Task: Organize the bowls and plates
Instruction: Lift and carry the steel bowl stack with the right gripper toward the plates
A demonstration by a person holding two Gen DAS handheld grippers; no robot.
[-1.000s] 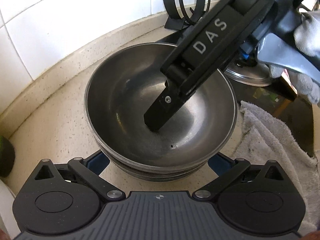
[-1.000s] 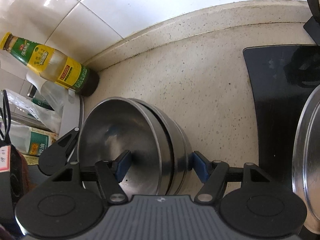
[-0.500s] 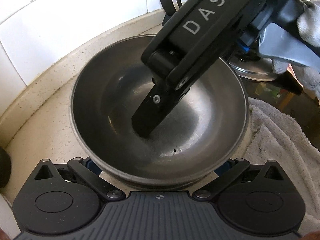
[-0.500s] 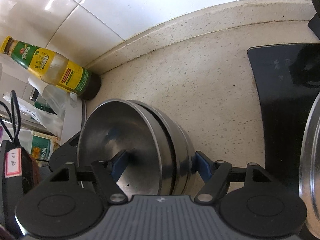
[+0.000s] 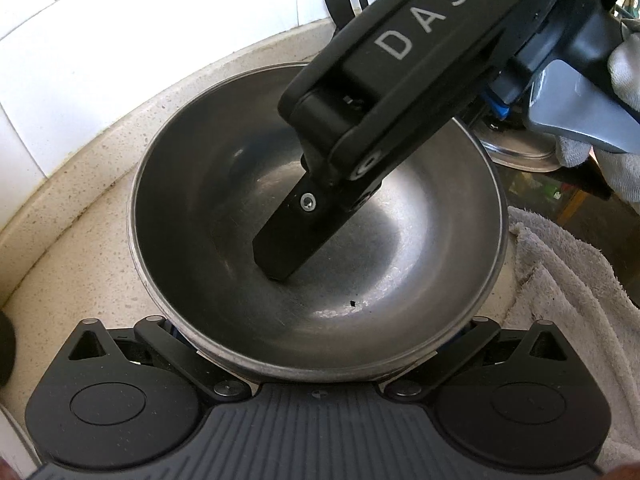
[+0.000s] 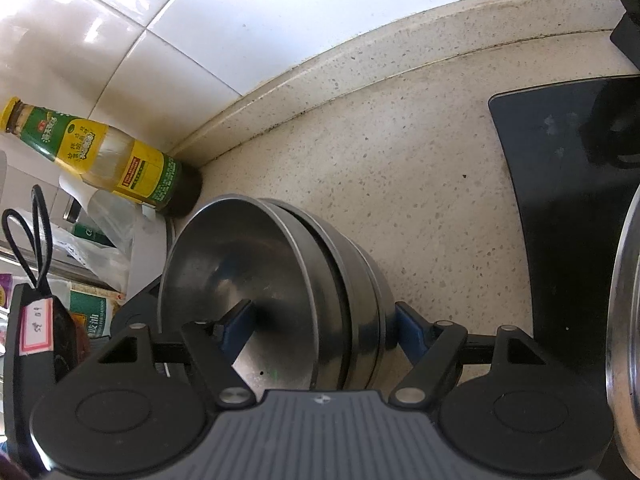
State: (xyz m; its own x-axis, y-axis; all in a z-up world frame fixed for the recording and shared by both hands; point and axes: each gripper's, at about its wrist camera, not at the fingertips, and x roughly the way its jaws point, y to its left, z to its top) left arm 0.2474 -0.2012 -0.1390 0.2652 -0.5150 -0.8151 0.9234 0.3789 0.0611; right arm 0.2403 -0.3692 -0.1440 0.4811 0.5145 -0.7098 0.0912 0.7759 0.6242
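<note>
three steel bowls (image 6: pixel 280 296) nested in a stack on the speckled countertop (image 6: pixel 420 200), near the tiled wall (image 6: pixel 280 12); stack sits btwn sauce bottle (image 6: pixel 100 156) on one side and black cooktop (image 6: pixel 560 200) on the other, cooktop well apart; right gripper (image 6: pixel 320 320) straddles the stack wall: one blue-padded finger (image 6: pixel 236 320) inside the top bowl, other finger (image 6: pixel 412 328) outside against the stack; jaws at mid width w/ bowl wall between, grip looks closed on it but pad contact not fully visible; in left wrist view same gripper (image 5: pixel 280 248) reaches down into the top bowl (image 5: pixel 200 200), inner finger near the bowl floor, gloved hand (image 5: pixel 624 120) on its handle; left gripper (image 5: pixel 320 344) spread wide, fingers mostly hidden under the bowl rim, either side of the stack's near edge; can't tell if they touch; white towel (image 5: pixel 560 272) just beside the stack; pot lid (image 5: pixel 516 152) behind it
</note>
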